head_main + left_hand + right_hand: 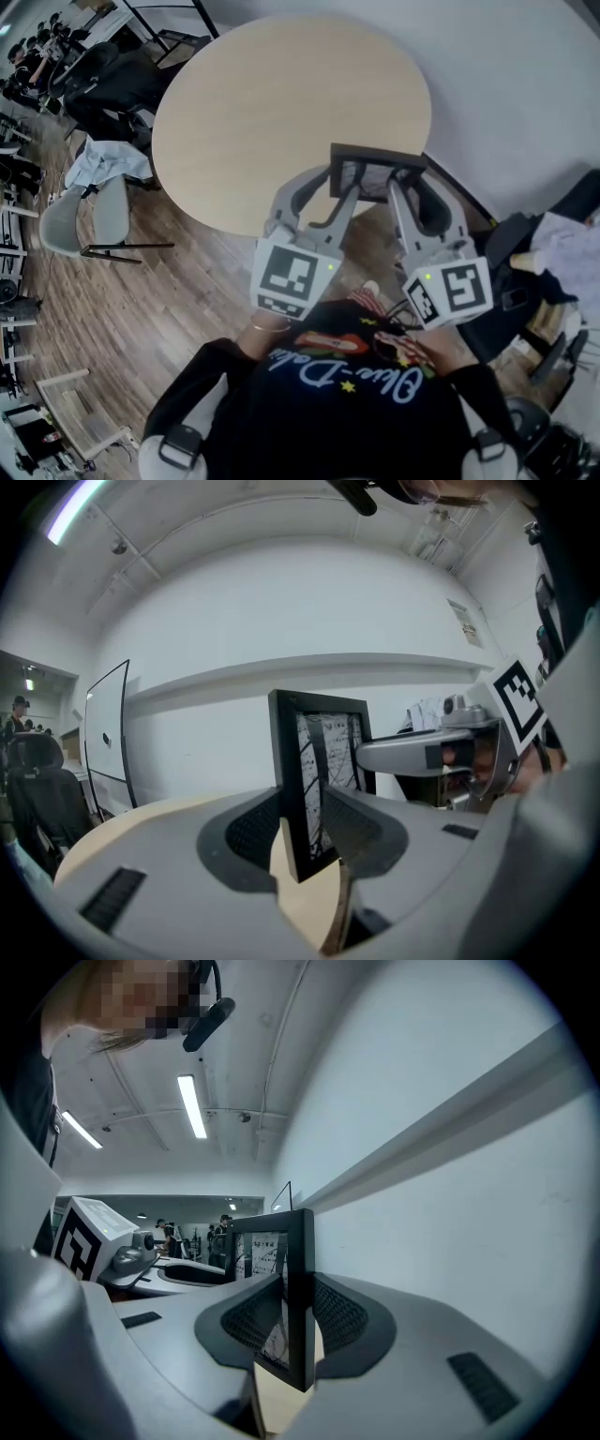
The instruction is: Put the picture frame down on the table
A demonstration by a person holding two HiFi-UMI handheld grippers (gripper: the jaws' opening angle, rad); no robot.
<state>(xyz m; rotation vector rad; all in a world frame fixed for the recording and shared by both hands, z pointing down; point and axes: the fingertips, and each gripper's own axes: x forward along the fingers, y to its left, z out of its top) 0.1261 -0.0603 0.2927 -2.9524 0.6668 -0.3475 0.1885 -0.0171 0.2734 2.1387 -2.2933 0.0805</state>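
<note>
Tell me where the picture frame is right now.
In the head view the picture frame stands upright at the round table's near edge, clamped between both grippers: the left gripper on its left side, the right gripper on its right.

An open office: round table [281,103], desk chairs [80,220], ceiling strip lights [192,1105].

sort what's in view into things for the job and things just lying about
For the job:
- picture frame, held upright
- left gripper and right gripper, each shut on one side of it
- round table, where it goes

Just lying about:
- grey chair
- light cloth just beyond it
- dark office chair further back
</note>
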